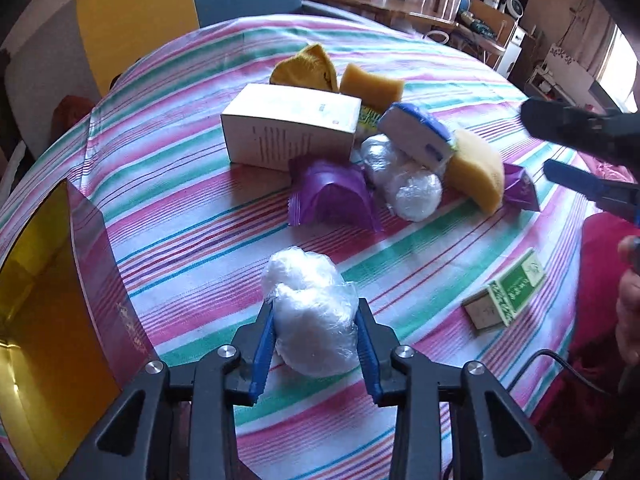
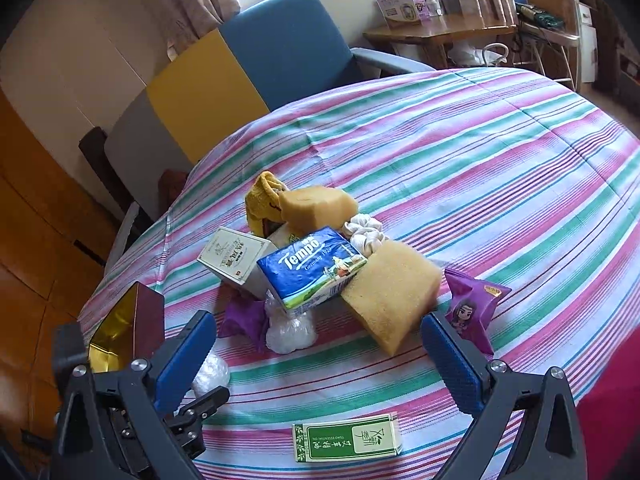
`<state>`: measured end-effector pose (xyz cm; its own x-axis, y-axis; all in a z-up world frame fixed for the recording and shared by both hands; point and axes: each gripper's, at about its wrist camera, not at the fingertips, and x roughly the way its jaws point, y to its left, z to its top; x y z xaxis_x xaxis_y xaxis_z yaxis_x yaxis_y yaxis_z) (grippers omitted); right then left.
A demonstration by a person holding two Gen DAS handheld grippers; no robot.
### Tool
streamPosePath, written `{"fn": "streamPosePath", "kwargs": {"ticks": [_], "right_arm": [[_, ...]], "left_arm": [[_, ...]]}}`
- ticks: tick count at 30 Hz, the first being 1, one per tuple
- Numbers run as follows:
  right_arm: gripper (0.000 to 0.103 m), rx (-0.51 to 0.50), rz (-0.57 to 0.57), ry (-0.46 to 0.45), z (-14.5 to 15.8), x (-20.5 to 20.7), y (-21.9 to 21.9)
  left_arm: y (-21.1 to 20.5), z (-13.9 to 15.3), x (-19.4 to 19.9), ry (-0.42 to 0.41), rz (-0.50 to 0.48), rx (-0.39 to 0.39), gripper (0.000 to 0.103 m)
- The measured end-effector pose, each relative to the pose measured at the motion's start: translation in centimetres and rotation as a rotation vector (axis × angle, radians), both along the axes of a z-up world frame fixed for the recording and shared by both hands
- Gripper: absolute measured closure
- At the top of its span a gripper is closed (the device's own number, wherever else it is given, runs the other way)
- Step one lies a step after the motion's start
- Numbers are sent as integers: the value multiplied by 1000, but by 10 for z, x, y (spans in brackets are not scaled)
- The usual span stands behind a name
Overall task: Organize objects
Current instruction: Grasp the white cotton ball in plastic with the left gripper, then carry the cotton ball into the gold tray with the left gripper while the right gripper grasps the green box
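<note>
Left wrist view: left gripper (image 1: pixel 316 344) clenched on a plastic-wrapped white bundle (image 1: pixel 310 312) near the striped tablecloth's (image 1: pixel 400 40) front edge, beside an open gold-lined box (image 1: pixel 52 300). Right wrist view only: right gripper (image 2: pixel 320 364) released, empty, above a green oil box (image 2: pixel 347 442); Tempo tissue pack (image 2: pixel 312 270) label legible mid-pile.

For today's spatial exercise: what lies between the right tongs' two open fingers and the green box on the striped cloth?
Nothing: in the right wrist view, only bare striped cloth separates the open right tongs from the green box.
</note>
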<state>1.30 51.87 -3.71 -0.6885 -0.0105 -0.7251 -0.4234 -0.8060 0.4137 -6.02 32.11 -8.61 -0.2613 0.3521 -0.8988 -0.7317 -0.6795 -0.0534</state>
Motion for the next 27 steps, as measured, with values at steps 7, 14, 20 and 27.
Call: {"fn": "streamPosePath", "kwargs": {"ticks": [7, 14, 20, 27], "right_arm": [[0, 3, 21, -91, -13, -8, -5], [0, 64, 101, -307, -33, -14, -29], [0, 141, 163, -437, -41, -10, -49], [32, 262, 200, -563, -56, -9, -64]], "left_arm": [[-48, 32, 17, 11, 61, 116, 66], [-83, 64, 25, 52, 101, 183, 66], [-124, 73, 25, 57, 162, 232, 66], [-201, 69, -8, 78, 332, 218, 66]]}}
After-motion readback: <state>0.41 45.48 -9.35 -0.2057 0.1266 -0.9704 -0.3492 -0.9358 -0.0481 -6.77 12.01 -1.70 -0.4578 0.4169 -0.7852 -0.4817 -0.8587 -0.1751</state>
